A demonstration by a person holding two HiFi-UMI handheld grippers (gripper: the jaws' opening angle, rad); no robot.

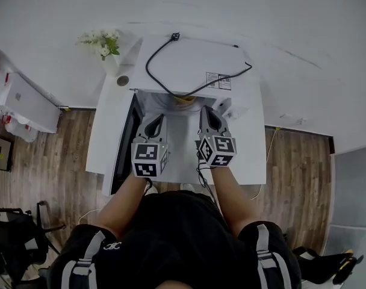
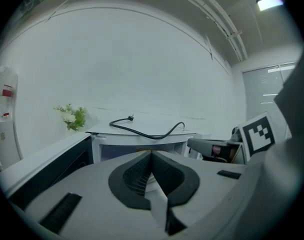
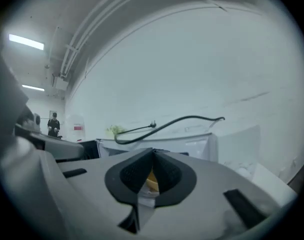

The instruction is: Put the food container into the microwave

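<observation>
The white microwave (image 1: 195,65) stands on a white table (image 1: 246,161), its dark door (image 1: 124,146) swung open to the left. In the mouth of its cavity sits the food container (image 1: 184,100), pale with yellow food; the right gripper view shows a bit of it (image 3: 151,180) through the gap behind the jaw tips. My left gripper (image 1: 157,119) and right gripper (image 1: 206,110) hover side by side in front of the opening, one on each side of the container and apart from it. Both are shut with nothing held, tips meeting in the left gripper view (image 2: 151,154) and the right gripper view (image 3: 153,151).
A black power cord (image 1: 171,71) lies looped on the microwave's top. A small vase of white flowers (image 1: 102,44) stands at the table's far left corner by the wall. A white cabinet (image 1: 26,104) sits on the wooden floor to the left.
</observation>
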